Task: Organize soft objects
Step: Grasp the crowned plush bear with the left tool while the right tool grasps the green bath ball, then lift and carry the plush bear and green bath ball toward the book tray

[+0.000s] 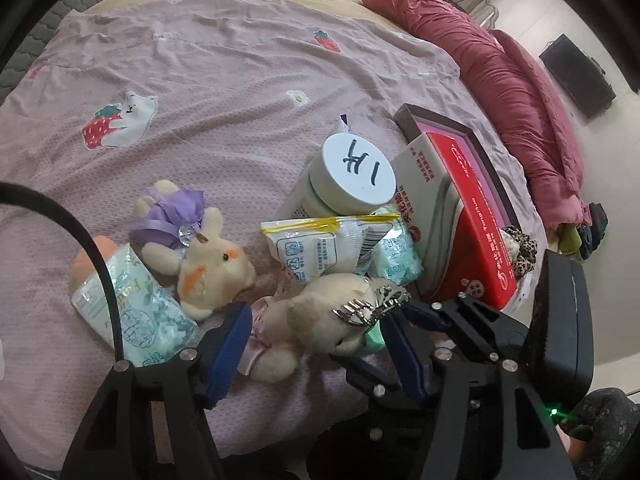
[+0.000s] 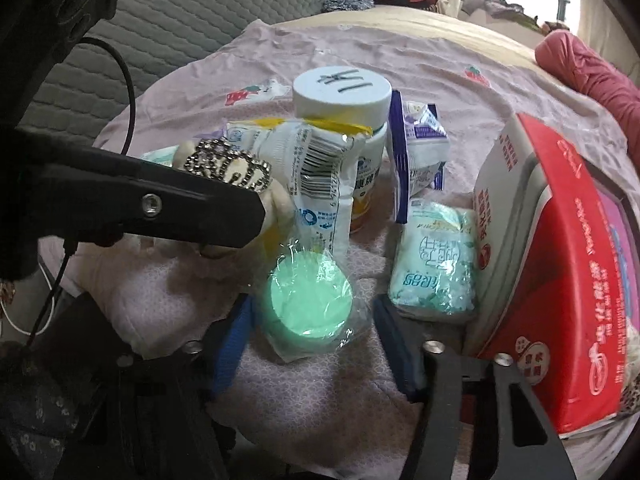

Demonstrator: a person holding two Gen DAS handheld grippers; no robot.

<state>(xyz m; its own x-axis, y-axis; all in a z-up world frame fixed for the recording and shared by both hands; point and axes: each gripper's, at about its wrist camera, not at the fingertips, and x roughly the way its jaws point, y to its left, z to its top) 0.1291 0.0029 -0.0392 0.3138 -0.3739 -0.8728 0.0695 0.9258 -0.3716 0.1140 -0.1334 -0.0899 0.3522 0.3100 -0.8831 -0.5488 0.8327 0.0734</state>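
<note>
Crowned bear (image 1: 320,320) between left gripper (image 1: 316,344), apparently ungripped

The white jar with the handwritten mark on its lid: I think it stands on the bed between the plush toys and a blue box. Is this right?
Not quite: the box is red, not blue. The left wrist view shows the white jar on the bed with the plush toys to its left and the red box to its right. The rest of your statement holds.
</note>
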